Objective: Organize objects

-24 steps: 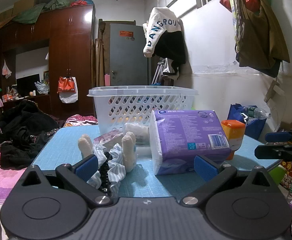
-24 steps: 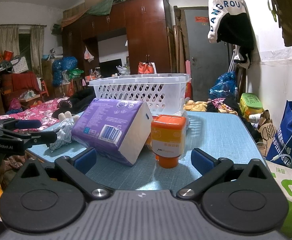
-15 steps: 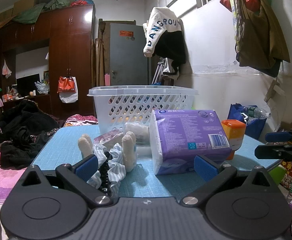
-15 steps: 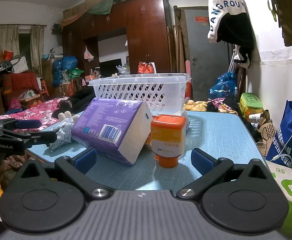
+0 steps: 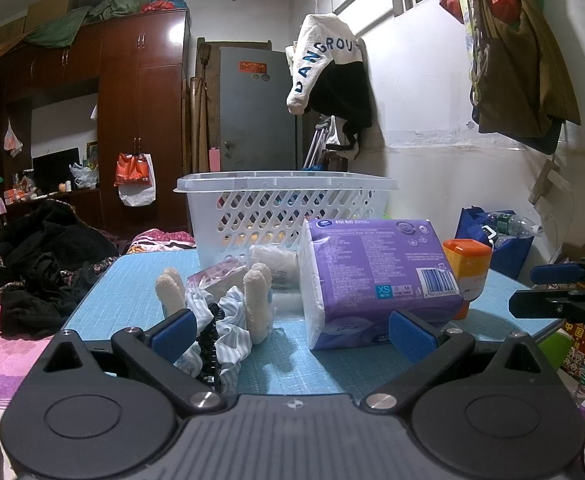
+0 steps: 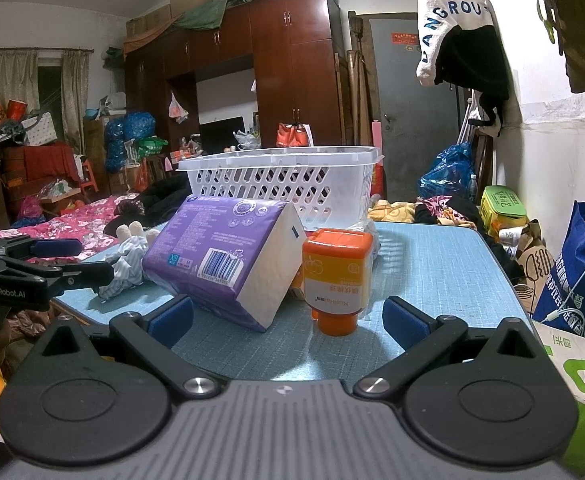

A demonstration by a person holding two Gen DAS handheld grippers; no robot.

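Left gripper point(image 5: 290, 330): held low at the near edge of the table point(image 5: 104, 300), tipped slightly downward, jaws spread to full width, nothing between the blue pads. Just ahead of its left finger: striped cloth bundle point(image 5: 228, 312) with two cream plush limbs standing up from it, lying on the table, a dark coiled item against it. Behind the bundle: clear pink-tinted packet point(image 5: 216, 276) and a white roll point(image 5: 276, 260). Ahead of its right finger: purple tissue pack point(image 5: 376, 268), tilted, barcode facing the camera, close to the pad but apart from it. Right of the pack and touching or nearly touching it: orange-capped bottle point(image 5: 466, 268), standing cap-down. Rear centre of the table: white slotted basket point(image 5: 284, 212), upright, behind all loose items. Right gripper point(image 6: 288, 318): likewise low at the near table edge, tipped slightly downward, jaws fully apart, empty. Seen from the right wrist, the purple tissue pack point(image 6: 220, 256) stands ahead of the left finger, the orange-capped bottle point(image 6: 336, 280) sits directly ahead between the two fingers, well clear of both pads, and the white slotted basket point(image 6: 280, 184) is beyond them. The striped cloth bundle point(image 6: 126, 260) lies at far left of that view, beside the other gripper's fingers.
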